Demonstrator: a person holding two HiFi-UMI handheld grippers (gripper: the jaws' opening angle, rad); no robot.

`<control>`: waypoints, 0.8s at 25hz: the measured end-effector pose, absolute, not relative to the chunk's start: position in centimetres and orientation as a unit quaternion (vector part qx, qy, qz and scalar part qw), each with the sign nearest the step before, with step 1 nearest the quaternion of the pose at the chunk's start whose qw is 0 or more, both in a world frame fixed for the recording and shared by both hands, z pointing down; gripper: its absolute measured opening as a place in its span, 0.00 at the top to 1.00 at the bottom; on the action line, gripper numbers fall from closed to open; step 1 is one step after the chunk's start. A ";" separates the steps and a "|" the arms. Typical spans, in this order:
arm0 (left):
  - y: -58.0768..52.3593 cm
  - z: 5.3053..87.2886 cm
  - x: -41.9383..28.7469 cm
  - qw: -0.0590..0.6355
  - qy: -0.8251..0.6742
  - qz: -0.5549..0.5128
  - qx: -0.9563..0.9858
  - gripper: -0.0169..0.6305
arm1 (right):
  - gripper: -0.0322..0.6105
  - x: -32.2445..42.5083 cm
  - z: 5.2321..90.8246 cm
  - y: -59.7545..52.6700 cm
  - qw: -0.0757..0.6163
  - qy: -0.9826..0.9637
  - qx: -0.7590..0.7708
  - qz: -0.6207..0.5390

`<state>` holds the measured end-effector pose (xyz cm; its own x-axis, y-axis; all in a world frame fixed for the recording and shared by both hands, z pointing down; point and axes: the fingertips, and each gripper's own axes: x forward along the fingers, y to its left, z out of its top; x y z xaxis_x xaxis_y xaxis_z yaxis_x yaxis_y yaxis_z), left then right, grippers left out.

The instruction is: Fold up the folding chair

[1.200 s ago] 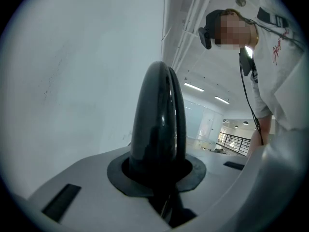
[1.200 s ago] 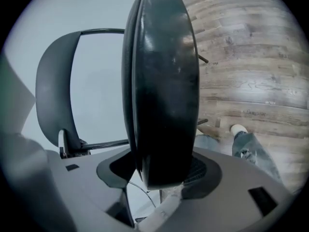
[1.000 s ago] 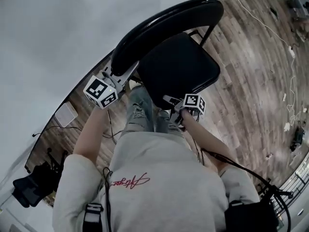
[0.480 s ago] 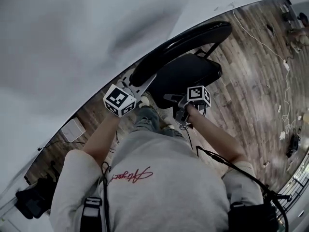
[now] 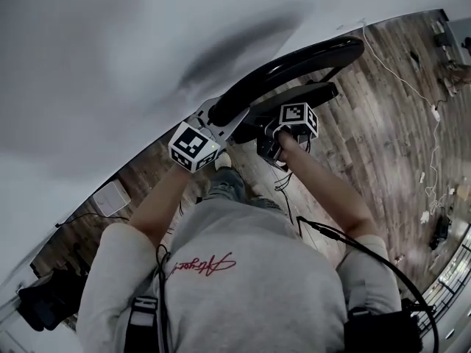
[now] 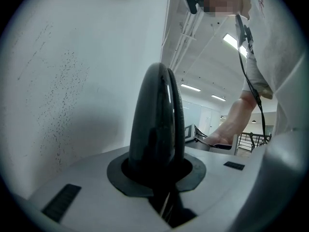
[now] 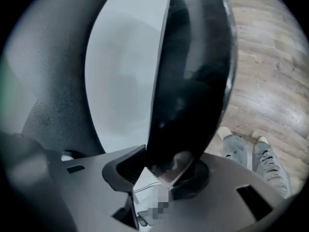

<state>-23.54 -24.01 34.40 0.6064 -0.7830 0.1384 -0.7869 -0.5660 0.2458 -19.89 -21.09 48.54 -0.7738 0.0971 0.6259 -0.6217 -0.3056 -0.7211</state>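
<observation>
Head view: a camera on the person's head aims steeply down, past shoulders and arms, to the folding chair [image 5: 294, 65] and wooden floor [image 5: 383, 123]. The left gripper [image 6: 161, 175] camera looks roughly level along its jaws, pressed close to the chair, with the wall [image 6: 72, 81] alongside. The right gripper [image 7: 164, 170] camera tilts downward, equally close, and shares chair, floor and shoes [image 7: 246, 151] with the head view.

wood floor [image 5: 383, 145] | white box [image 5: 110, 195] on it | white wall [image 5: 103, 50]
</observation>
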 end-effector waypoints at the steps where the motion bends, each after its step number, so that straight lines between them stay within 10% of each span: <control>1: -24.3 34.5 -23.8 0.144 -0.443 0.006 0.885 0.85 | 0.72 -20.3 48.7 -21.4 0.238 -0.537 0.244 0.772; 20: -30.6 36.3 -31.0 0.182 -0.446 -0.011 0.876 0.85 | 0.72 -27.1 49.6 -27.0 0.246 -0.548 0.201 0.774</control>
<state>-30.96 -30.56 36.32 0.6026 -0.7851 0.1434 -0.7773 -0.5366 0.3285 -27.05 -26.96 49.65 -0.7981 0.1611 0.5806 -0.6012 -0.2782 -0.7491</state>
